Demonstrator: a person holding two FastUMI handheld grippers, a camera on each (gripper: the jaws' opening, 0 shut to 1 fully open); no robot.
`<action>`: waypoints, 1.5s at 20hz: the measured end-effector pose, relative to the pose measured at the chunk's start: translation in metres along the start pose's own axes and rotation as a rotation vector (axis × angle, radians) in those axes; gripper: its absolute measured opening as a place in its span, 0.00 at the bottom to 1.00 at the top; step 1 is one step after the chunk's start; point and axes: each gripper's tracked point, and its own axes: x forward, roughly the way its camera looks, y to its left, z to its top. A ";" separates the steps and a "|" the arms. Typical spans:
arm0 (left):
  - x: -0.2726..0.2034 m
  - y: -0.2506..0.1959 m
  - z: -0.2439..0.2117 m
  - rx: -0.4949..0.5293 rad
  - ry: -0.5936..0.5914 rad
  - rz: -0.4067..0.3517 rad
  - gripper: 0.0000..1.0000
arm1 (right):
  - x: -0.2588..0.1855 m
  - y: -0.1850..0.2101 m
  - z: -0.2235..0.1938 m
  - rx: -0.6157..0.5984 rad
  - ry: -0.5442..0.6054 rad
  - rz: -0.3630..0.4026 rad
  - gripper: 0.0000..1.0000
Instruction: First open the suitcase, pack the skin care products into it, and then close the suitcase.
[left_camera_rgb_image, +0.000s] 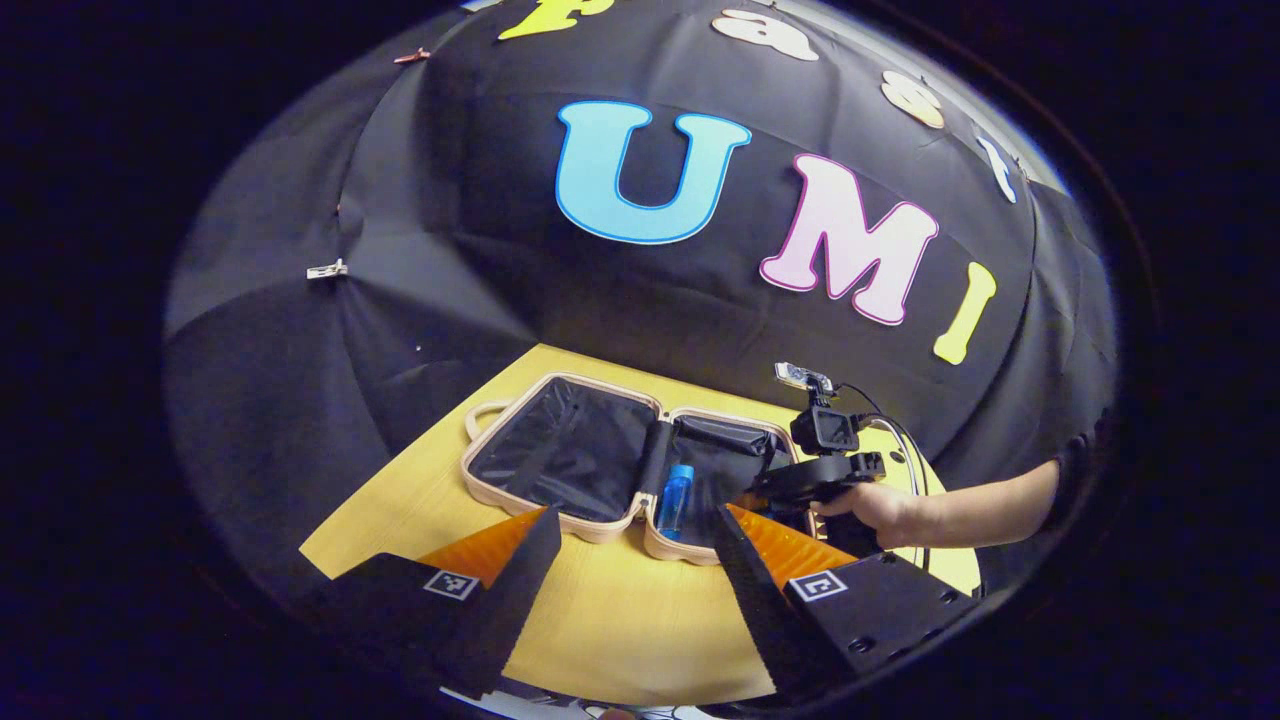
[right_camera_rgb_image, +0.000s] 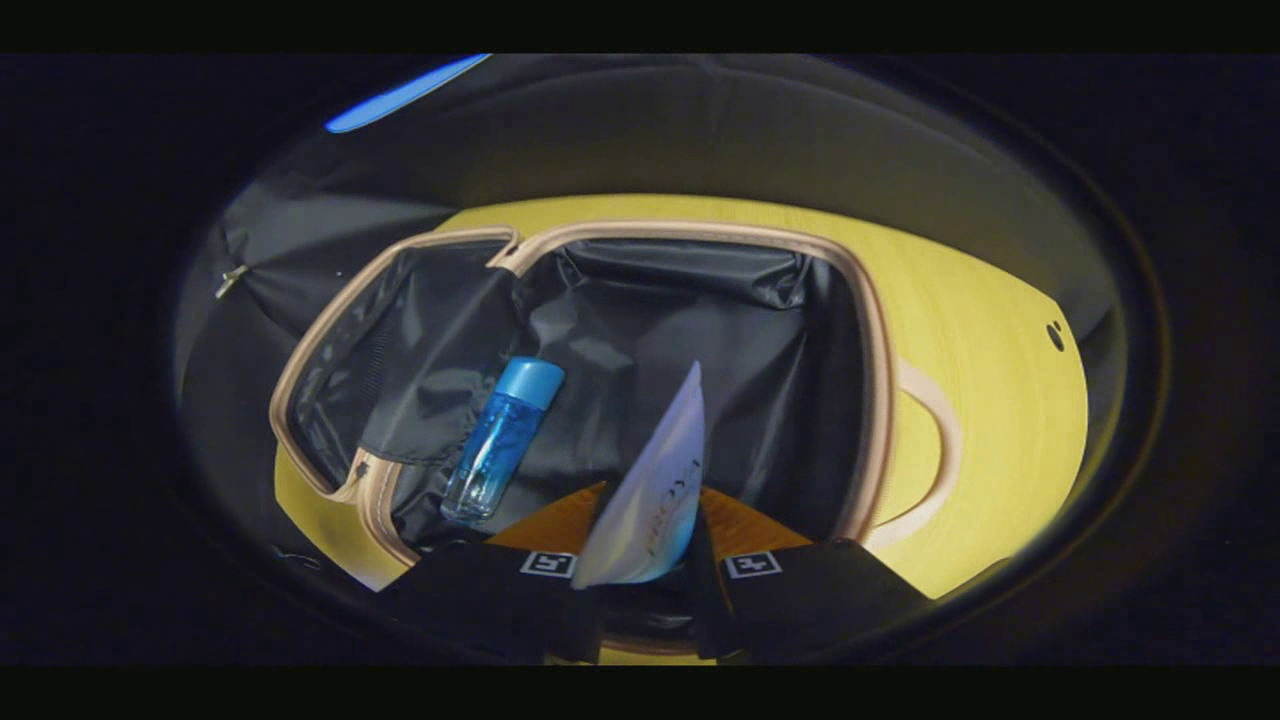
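**Sachet held over the open suitcase**

My right gripper (right_camera_rgb_image: 645, 545) is clamped on a flat white sachet with a pale blue lower edge (right_camera_rgb_image: 650, 490), which stands up on edge between the two fingers and leans a little to the right. It hangs over the right half of the small beige hard-shell suitcase with black fabric lining (right_camera_rgb_image: 880, 400), which lies opened flat on the yellow wooden bench (right_camera_rgb_image: 990, 330). In that same half, close to the hinge, lies a clear blue bottle with a sky-blue cap (right_camera_rgb_image: 500, 440), cap pointing away from me.

My left gripper (left_camera_rgb_image: 630, 560) is spread wide with nothing between the fingers, held low above the bench just in front of the suitcase (left_camera_rgb_image: 560, 450). From there I see both halves lying open side by side, the blue bottle (left_camera_rgb_image: 677, 497) in the right one beside the hinge, and my right hand (left_camera_rgb_image: 875, 505) gripping the other gripper's handle at the suitcase's right end.
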 end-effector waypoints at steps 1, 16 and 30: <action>-0.004 0.003 -0.005 -0.013 0.015 0.000 0.96 | 0.005 -0.001 -0.001 -0.004 0.020 -0.019 0.38; 0.055 0.131 0.023 -0.022 0.000 0.186 0.97 | -0.101 0.033 0.015 0.086 -0.193 0.051 0.96; 0.308 0.270 0.035 -0.153 0.141 0.157 0.96 | -0.243 -0.026 -0.105 0.136 -0.309 -0.033 0.98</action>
